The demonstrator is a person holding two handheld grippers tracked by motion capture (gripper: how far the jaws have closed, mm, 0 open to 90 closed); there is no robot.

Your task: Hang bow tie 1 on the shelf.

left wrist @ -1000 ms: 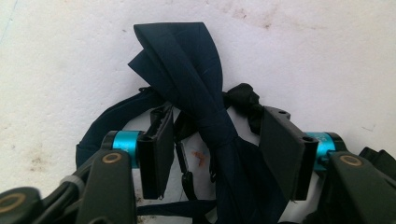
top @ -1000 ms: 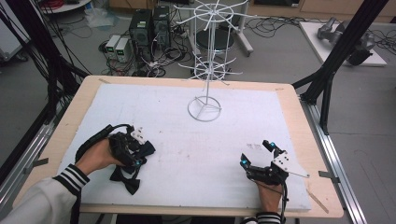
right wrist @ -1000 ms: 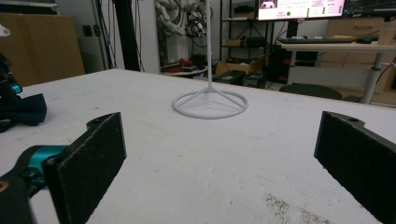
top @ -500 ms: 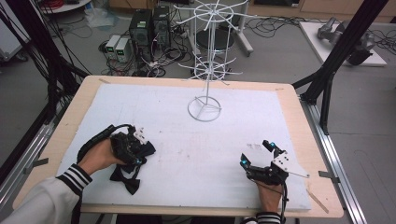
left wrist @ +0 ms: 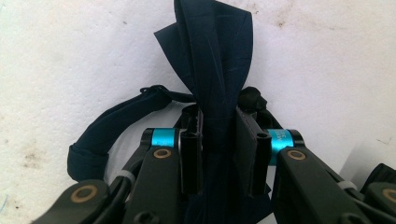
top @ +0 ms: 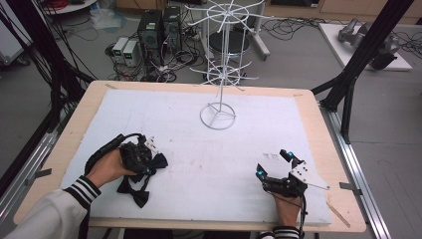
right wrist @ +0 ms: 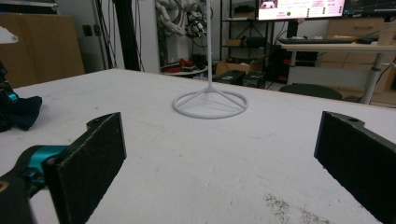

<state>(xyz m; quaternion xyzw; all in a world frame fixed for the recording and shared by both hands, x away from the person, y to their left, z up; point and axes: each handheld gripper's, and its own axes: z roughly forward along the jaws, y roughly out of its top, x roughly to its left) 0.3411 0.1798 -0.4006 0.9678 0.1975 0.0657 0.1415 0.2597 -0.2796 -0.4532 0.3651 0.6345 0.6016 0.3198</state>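
Now, from the high view, your left gripper (top: 149, 160) sits low at the near left of the white surface (top: 199, 149), and its jaws have just been closing on the dark bow tie (top: 158, 160). A second dark bow tie (top: 133, 191) lies just beside it, nearer to you. Your right gripper (top: 275, 162) rests at the near right, well apart from both ties, with its jaws spread and nothing between them. At the far middle stands the white wire rack (top: 219, 115), its round base on the surface.

Over to the left gripper view: your jaws are clamped on the bow tie (left wrist: 215, 70), the folded navy cloth squeezed between the pads and fanning out above them. Its strap (left wrist: 112, 128) loops off to the left and lies on the surface (left wrist: 70, 56).

And the right gripper view: your jaws stand wide, holding nothing, over bare surface (right wrist: 210, 158). Farther off stands the wire rack (right wrist: 210, 103), and a corner of bow tie (right wrist: 23, 112) shows at the left edge.
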